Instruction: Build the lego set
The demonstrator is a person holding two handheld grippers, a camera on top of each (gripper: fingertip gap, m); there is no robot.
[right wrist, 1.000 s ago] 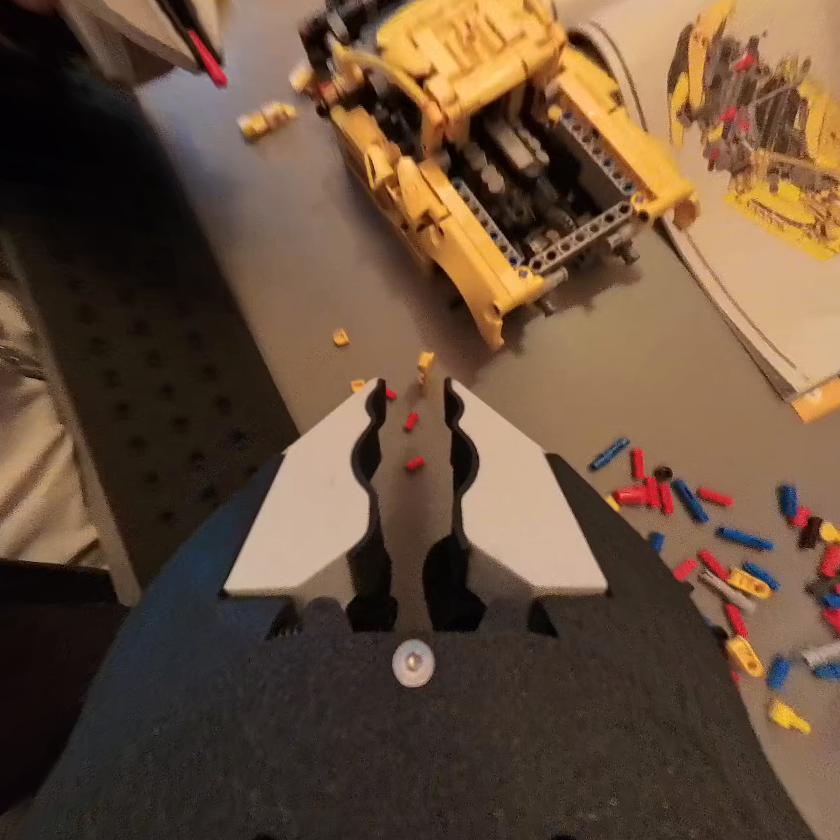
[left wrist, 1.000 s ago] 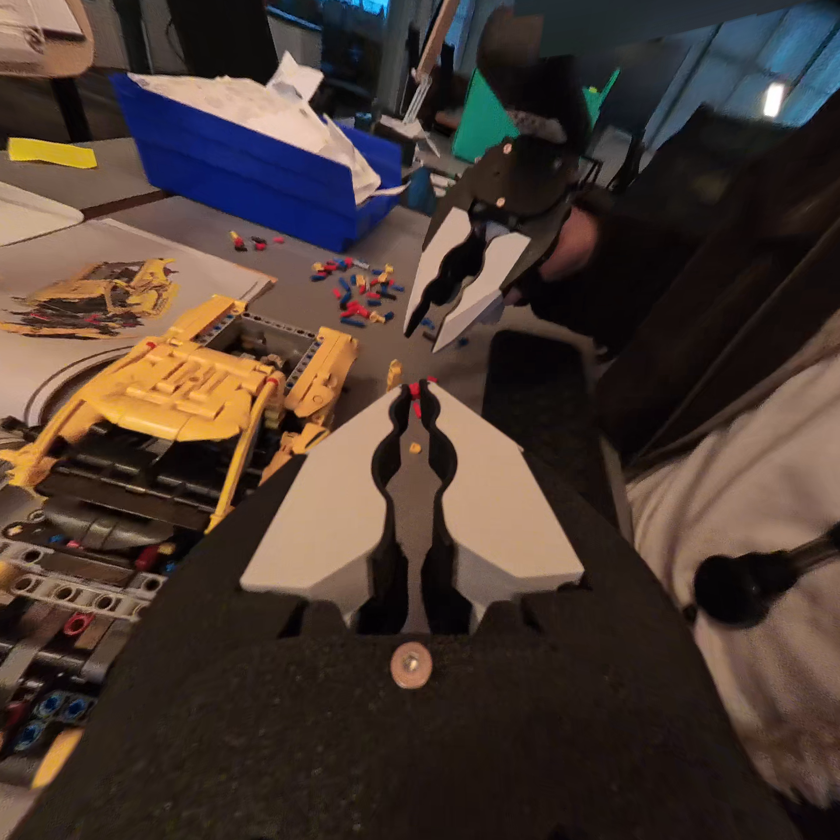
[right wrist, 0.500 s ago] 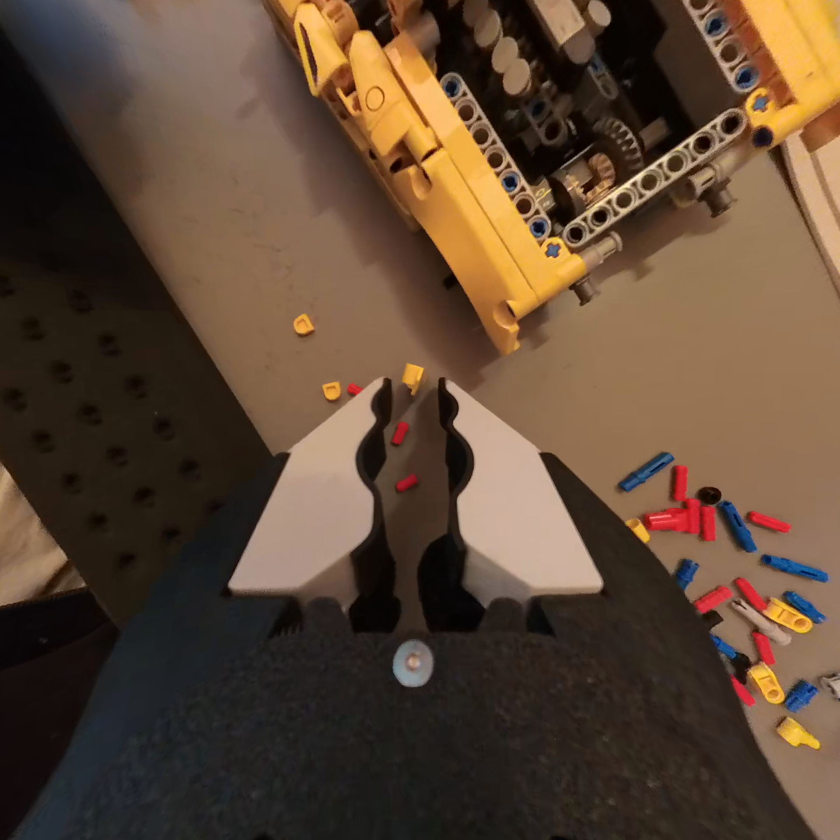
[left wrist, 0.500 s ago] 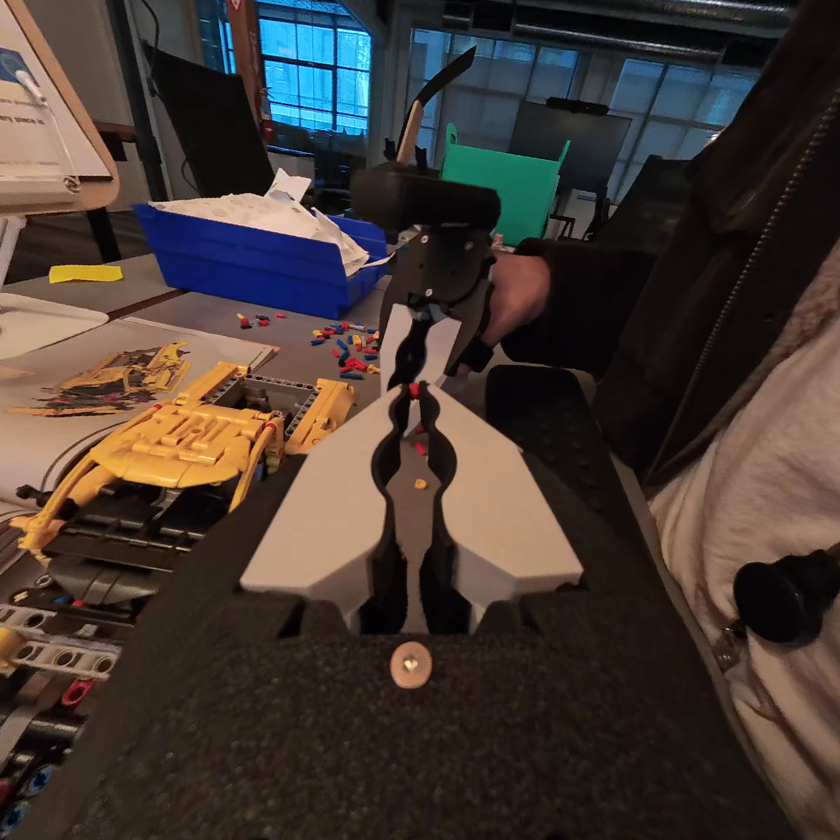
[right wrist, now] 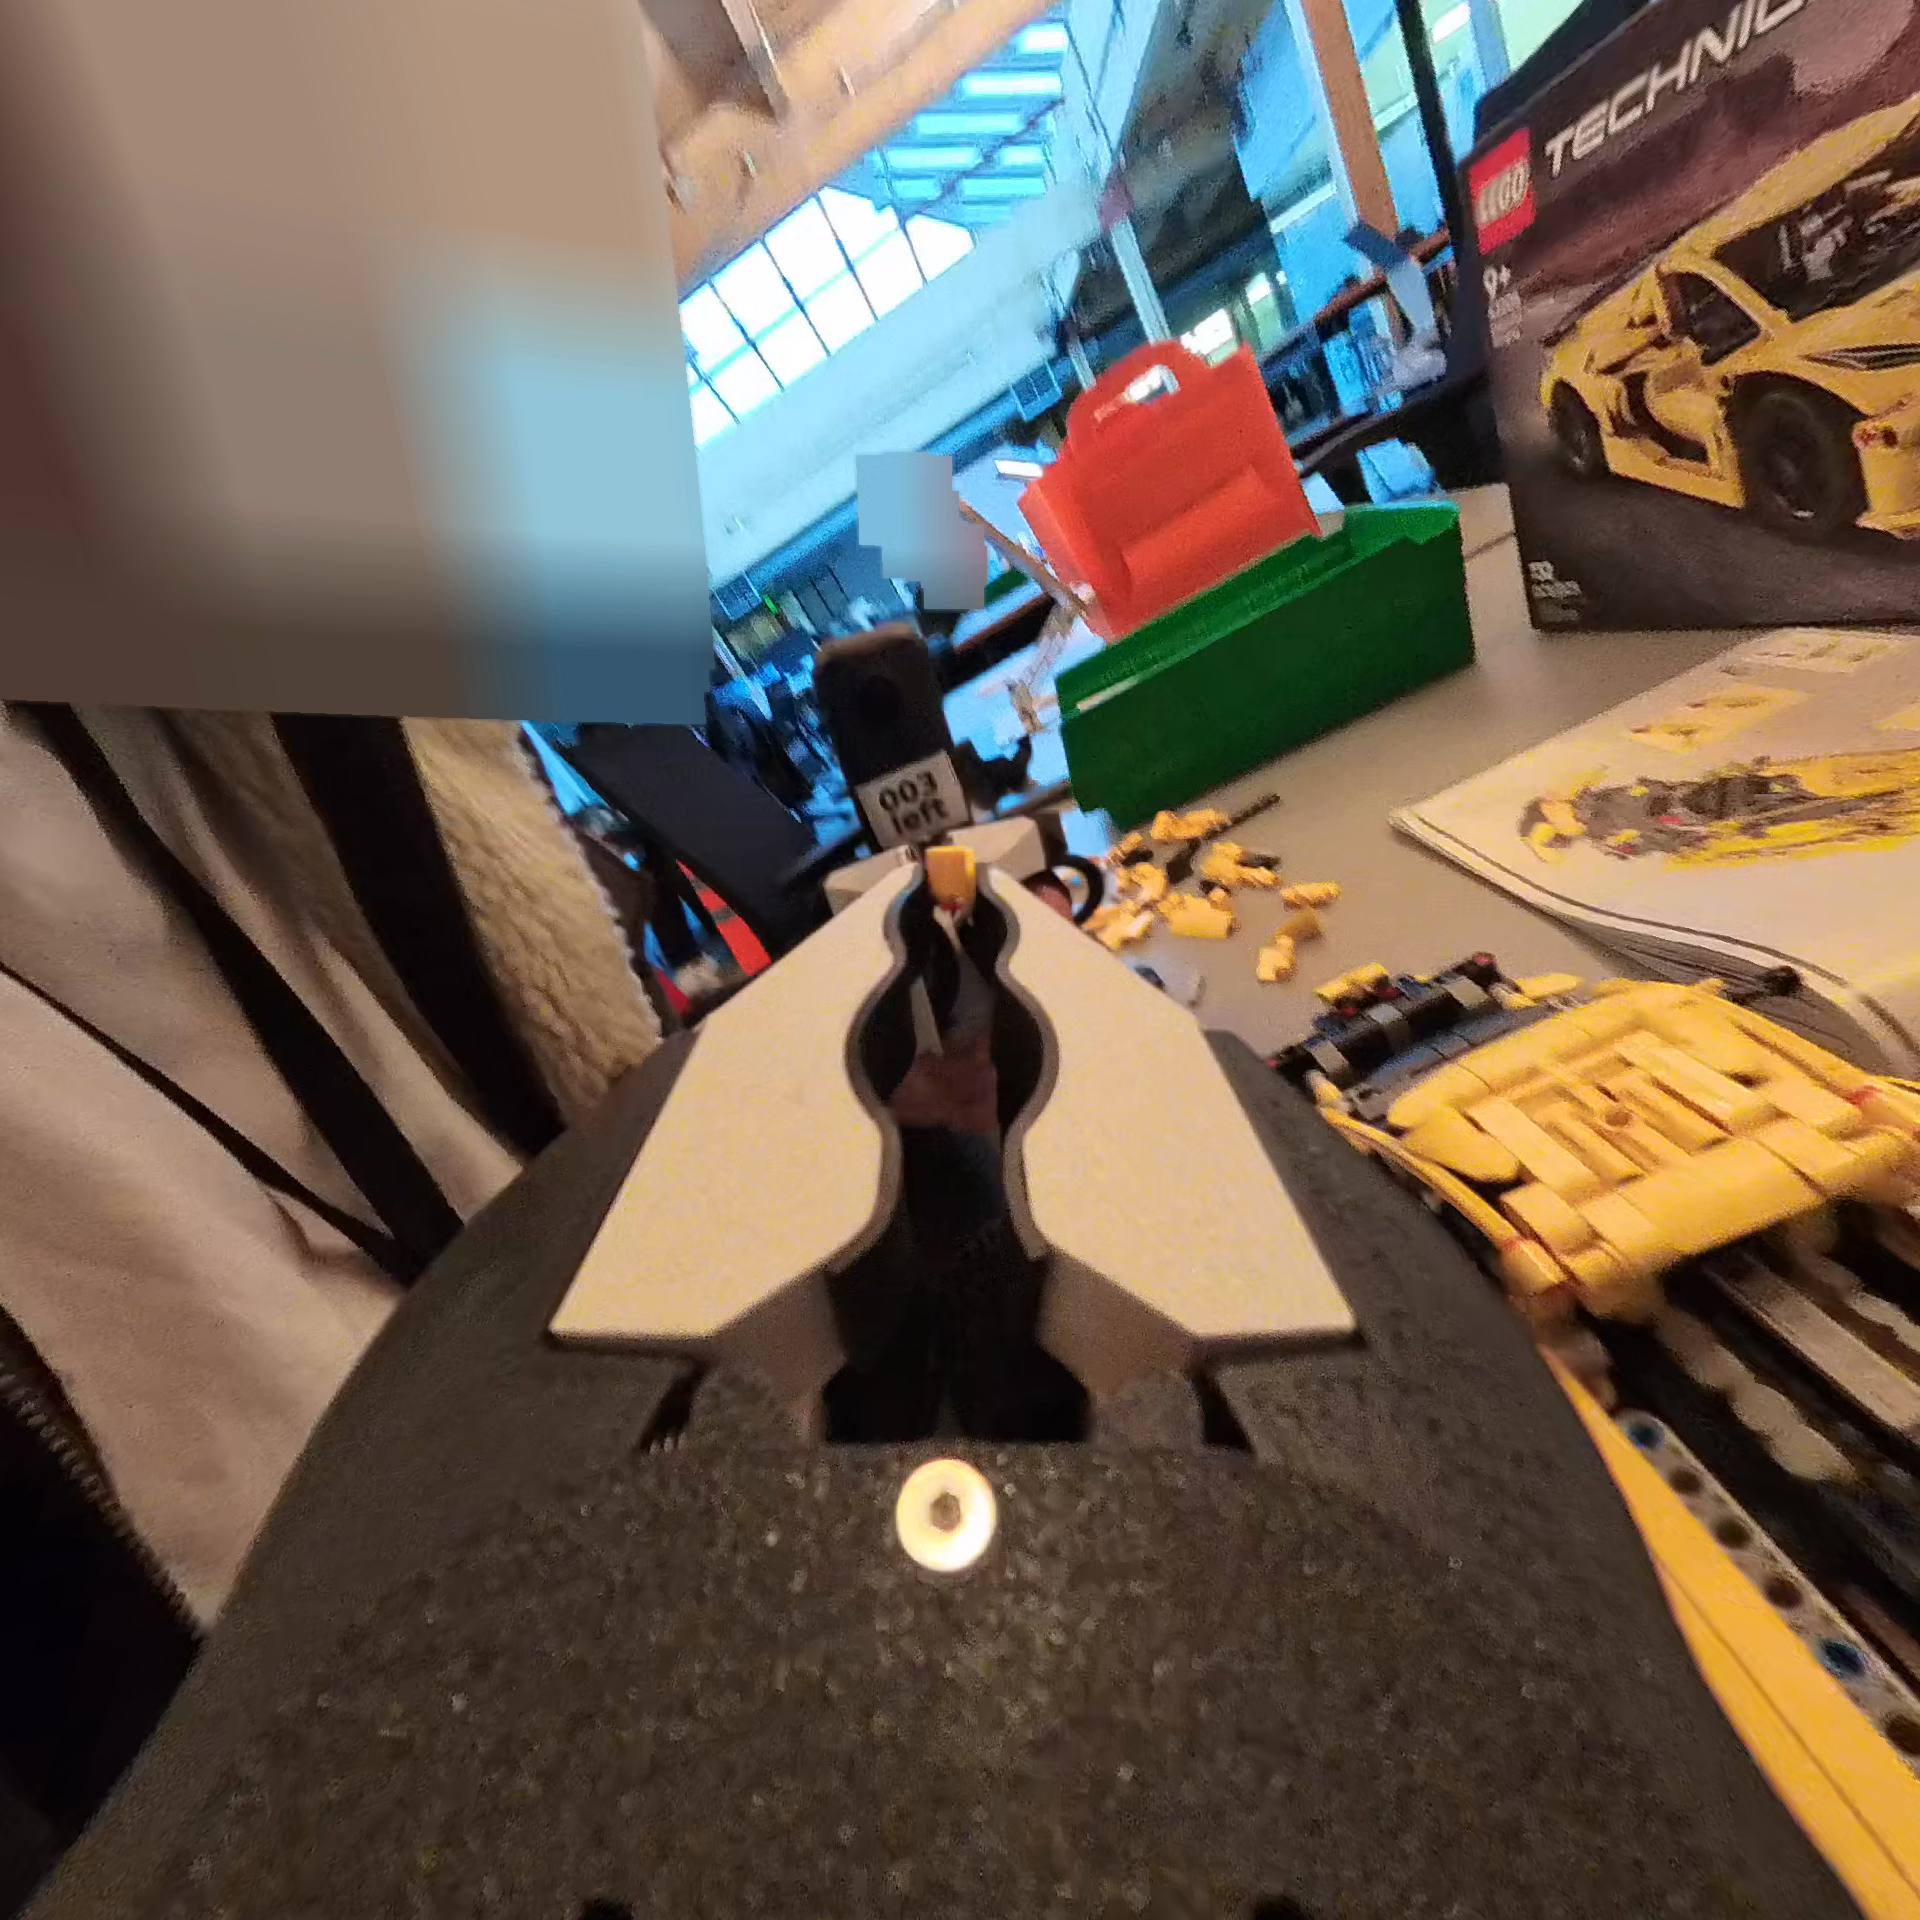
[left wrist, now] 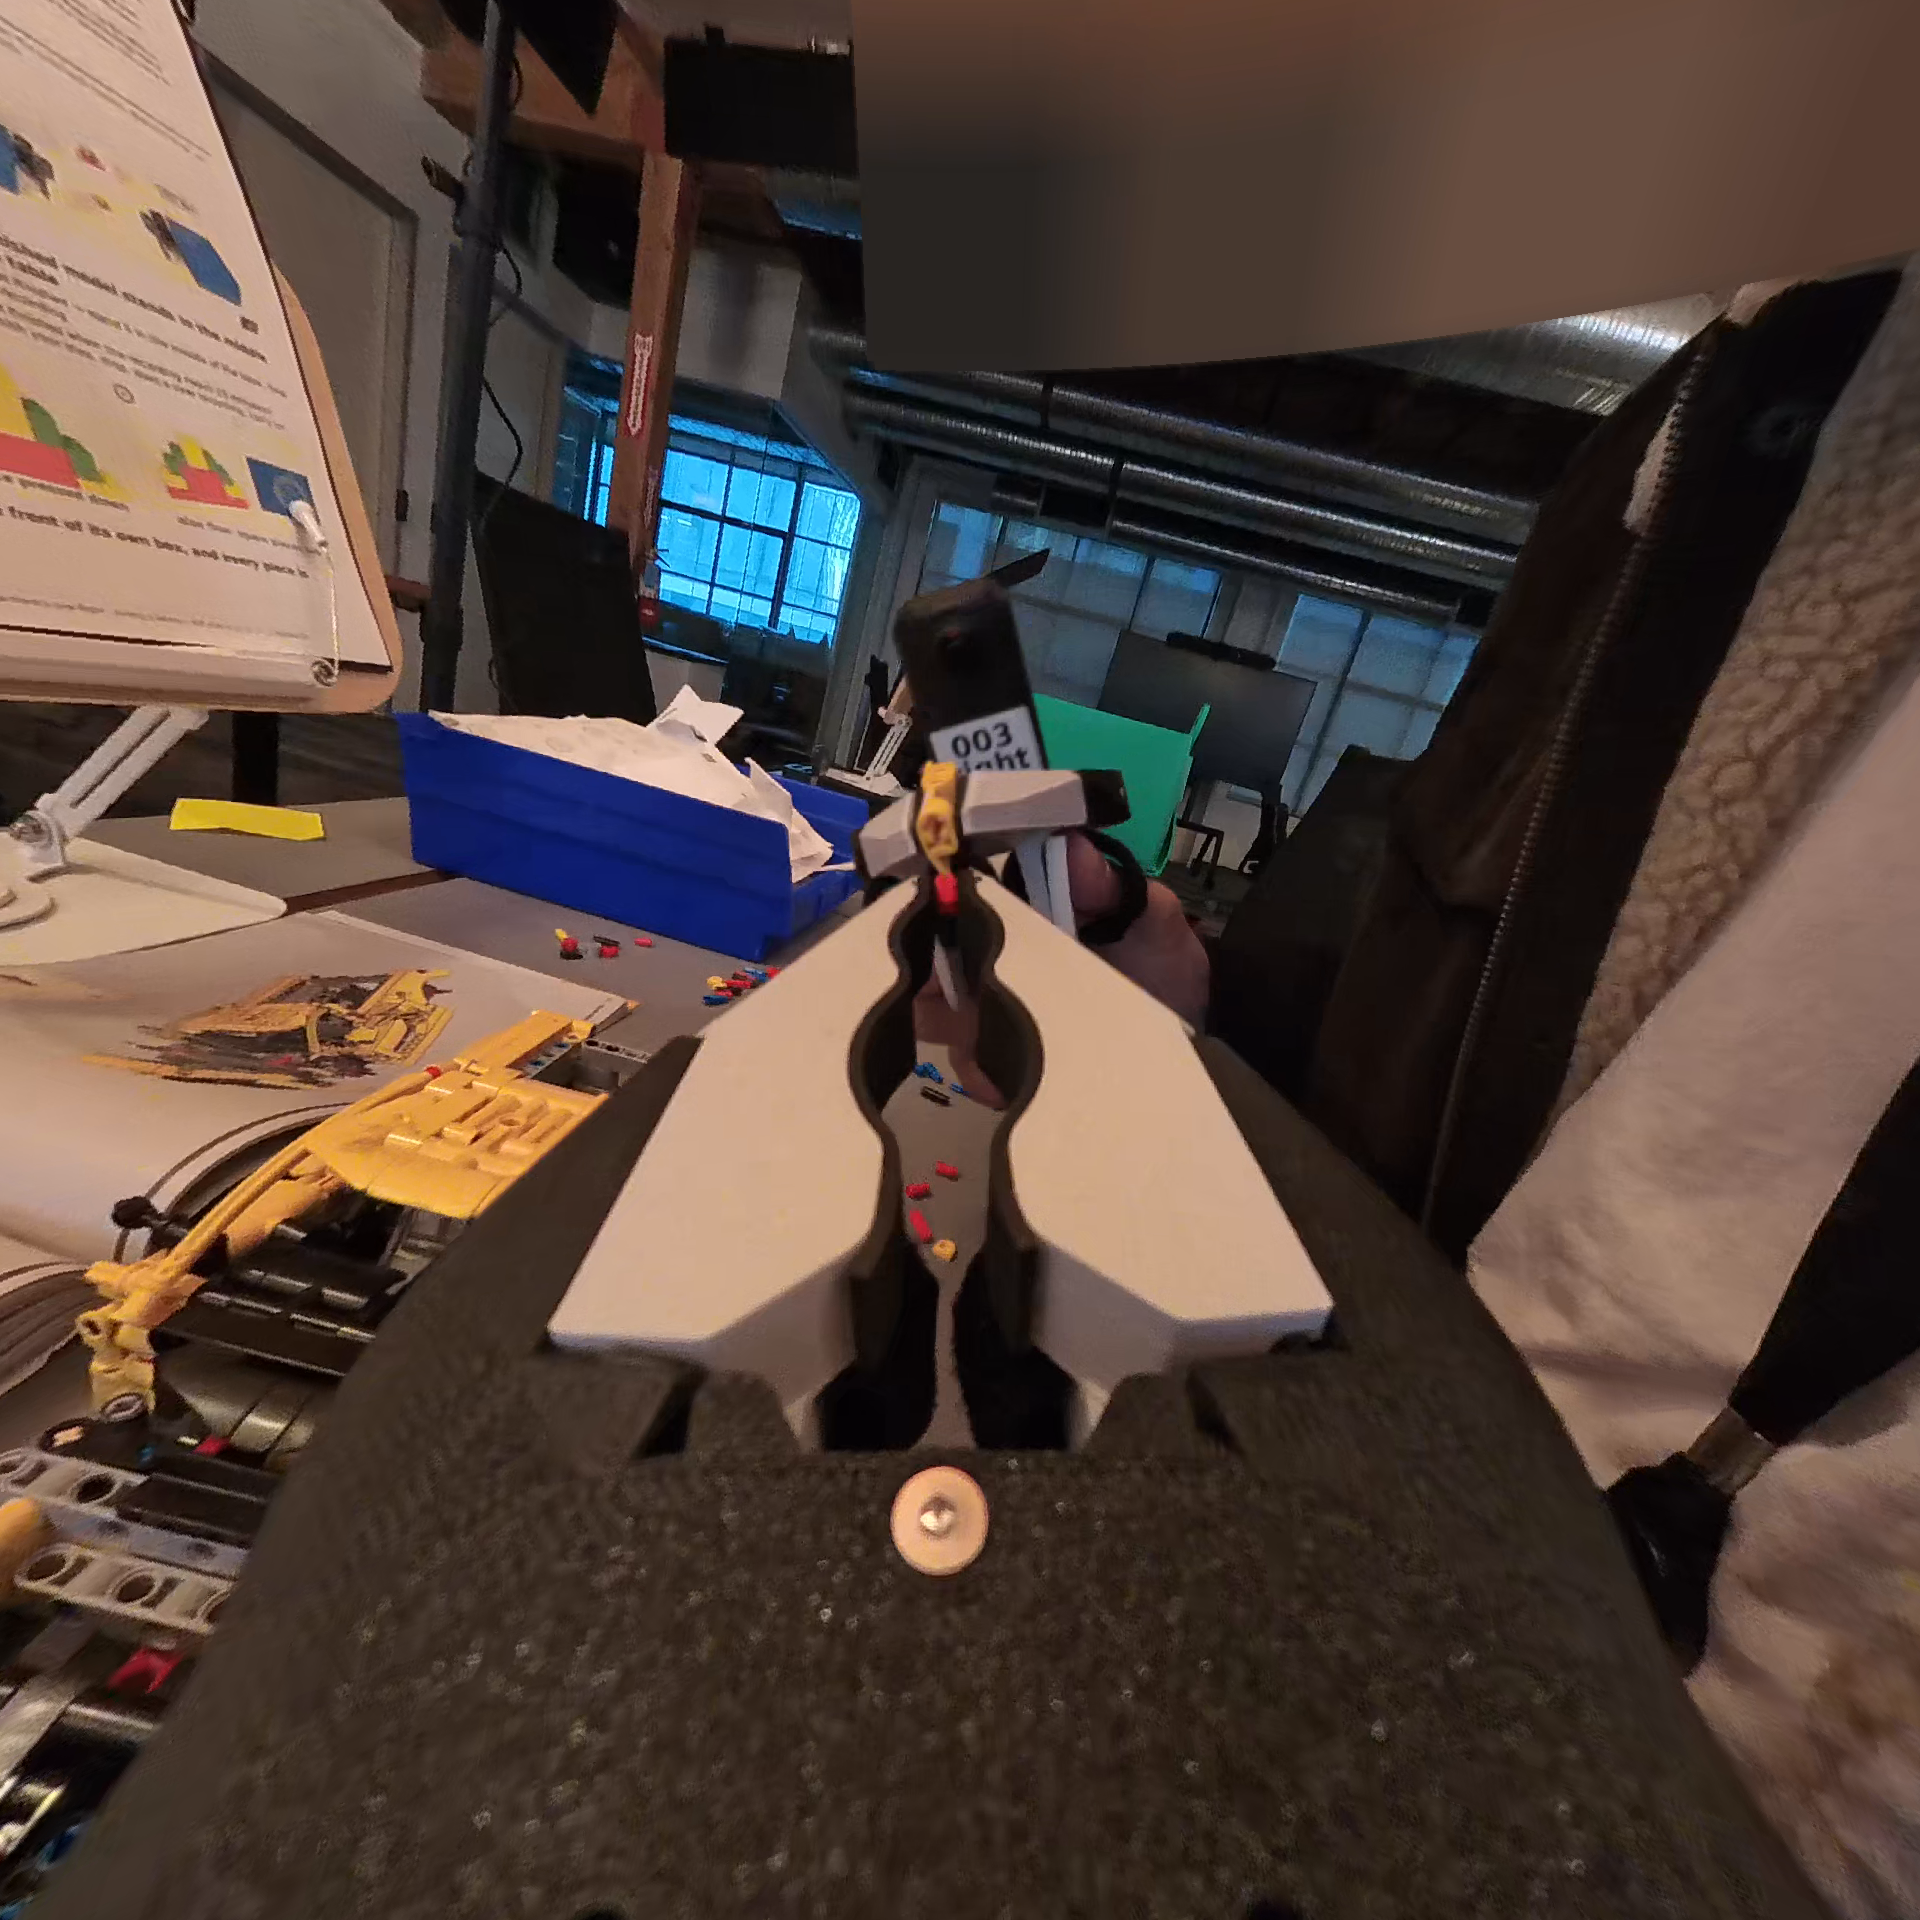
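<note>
Both grippers are raised above the table and face each other, tip to tip. My left gripper is shut on a small red pin at its fingertips. My right gripper is shut on a small yellow piece. In the left wrist view the right gripper shows end-on, with the yellow piece just above the red pin. In the right wrist view the left gripper sits right behind the yellow piece. The half-built yellow car lies on the table, also in the right wrist view.
An open instruction booklet lies beside the car. A blue bin of paper and loose pins are behind it. A green bin, the set's box and loose yellow pieces are across the table. A person's coat is close by. My left and right fingertips are right by each other.
My right gripper was open over a small yellow piece on the table, shut on it and lifted it up to meet the left gripper. The left gripper kept the red pin and tilted up.
</note>
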